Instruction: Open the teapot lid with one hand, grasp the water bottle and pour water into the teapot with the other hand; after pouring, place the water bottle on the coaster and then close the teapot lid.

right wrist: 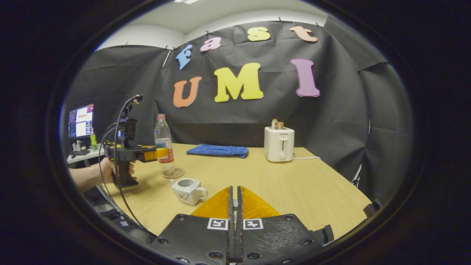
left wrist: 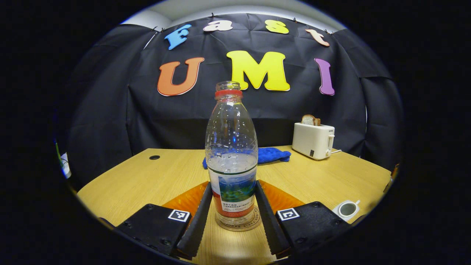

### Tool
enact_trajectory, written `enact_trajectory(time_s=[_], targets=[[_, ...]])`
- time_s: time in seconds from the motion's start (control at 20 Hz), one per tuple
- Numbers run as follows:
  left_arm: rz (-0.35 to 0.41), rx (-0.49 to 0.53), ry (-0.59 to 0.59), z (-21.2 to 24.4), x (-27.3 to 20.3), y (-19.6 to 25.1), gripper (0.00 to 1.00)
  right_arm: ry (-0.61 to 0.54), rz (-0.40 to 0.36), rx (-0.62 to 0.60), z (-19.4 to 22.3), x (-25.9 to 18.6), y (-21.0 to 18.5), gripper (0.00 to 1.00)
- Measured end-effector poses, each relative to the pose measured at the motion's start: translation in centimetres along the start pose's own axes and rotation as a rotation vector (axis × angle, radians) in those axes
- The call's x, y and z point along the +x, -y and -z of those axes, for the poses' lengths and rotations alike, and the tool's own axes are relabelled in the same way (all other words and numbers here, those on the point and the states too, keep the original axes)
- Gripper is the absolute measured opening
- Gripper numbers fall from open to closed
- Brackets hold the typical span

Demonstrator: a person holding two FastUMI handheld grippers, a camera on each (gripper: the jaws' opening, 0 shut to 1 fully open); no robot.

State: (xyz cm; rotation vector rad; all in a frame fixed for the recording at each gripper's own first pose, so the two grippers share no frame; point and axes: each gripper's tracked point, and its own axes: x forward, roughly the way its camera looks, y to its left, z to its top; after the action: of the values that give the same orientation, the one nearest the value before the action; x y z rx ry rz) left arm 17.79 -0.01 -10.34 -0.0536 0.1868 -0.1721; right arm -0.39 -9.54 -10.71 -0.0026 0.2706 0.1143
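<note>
Fingers of the left gripper flank the water bottle on its coaster, apparently just apart; right gripper fingers pressed together, empty.

coaster mostly under bottle

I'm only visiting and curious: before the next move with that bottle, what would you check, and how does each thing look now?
1. Water bottle upright on coaster: ok.
2. Bottle uncapped: ok.
3. Teapot open, lid off: ok.
4. Left gripper flanks the bottle: ok.
5. Both its fingers pressing on the bottle: cannot tell.
6. Right gripper shut, well away from the teapot: ok.
</note>
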Motion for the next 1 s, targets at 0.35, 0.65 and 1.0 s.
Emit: enact_trajectory(time_s=[0.35,0.65,1.0], targets=[[0.004,0.043,-0.011,1.0,1.1,0.7,0.72,-0.002,0.013,-0.002,0.0,0.1,0.7,0.01],[-0.013,0.025,-0.02,1.5,1.3,0.4,0.74,-0.005,0.009,-0.002,0.2,0.1,0.6,0.0],[-0.019,0.021,-0.014,1.3,1.2,0.2,0.77,0.01,0.02,0.002,-0.2,0.0,1.0,0.0]])
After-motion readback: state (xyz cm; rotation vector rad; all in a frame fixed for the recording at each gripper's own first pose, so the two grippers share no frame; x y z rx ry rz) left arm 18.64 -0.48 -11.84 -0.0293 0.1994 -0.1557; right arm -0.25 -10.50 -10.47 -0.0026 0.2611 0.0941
